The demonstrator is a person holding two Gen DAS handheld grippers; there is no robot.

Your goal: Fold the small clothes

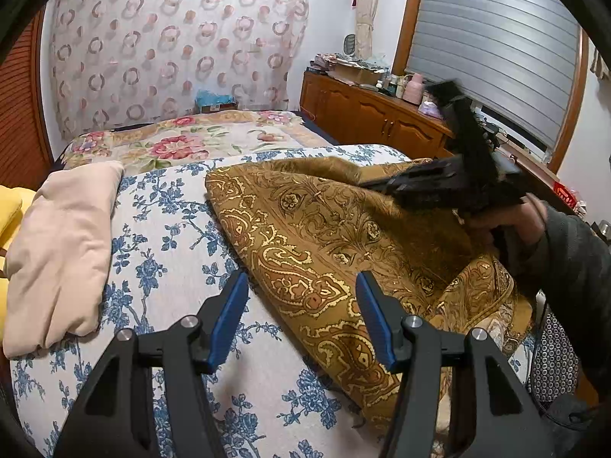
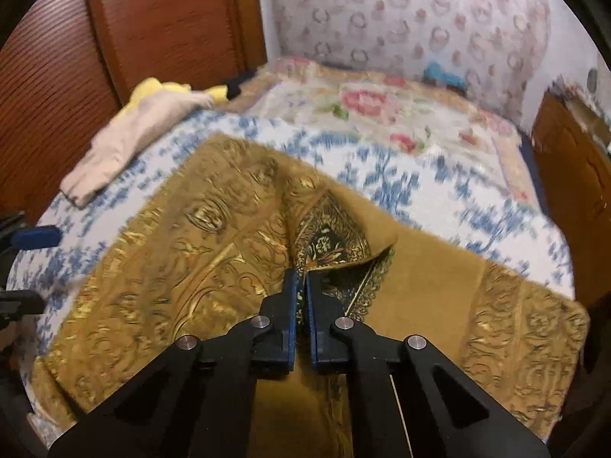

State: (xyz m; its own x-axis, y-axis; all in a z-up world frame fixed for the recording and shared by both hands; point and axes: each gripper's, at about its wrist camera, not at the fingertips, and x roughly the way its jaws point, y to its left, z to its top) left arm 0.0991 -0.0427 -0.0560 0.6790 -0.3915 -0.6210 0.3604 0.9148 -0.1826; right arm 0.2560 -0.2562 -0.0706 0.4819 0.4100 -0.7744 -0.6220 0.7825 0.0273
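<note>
**Right tool pinches a fold of the soft gold cloth**

The cloth (image 1: pixel 317 244) is a gold paisley piece lying on the bed (image 1: pixel 172 236), spread over the blue-flowered cover, with its near edge hanging toward the person. It is rumpled, not flat: a ridge rises in the middle, and one flap is turned over to show a darker patterned face.

The right tool (image 2: pixel 301 278) has its jaws closed, and its tips sit right at the base of that turned flap, so it looks clamped on a thin pinch of cloth; motion blur keeps the pinch itself from showing clearly. The left tool (image 1: pixel 301 305) stands about half open with nothing between its jaws, hovering over the cloth's left edge where it meets the cover.

Judging by how it drapes and creases, the cloth is light, limp and thin, with a slight sheen that may let it slip from a shallow pinch. It will not hold a shape when lifted; it will sag from whatever point is held. A single pinch in the middle would only bunch it. Better holds are 2 corners or points along 1 edge, 1 per tool, taken deep enough to catch the hem. A folded beige garment (image 1: pixel 61 252) lies well apart at the left.
</note>
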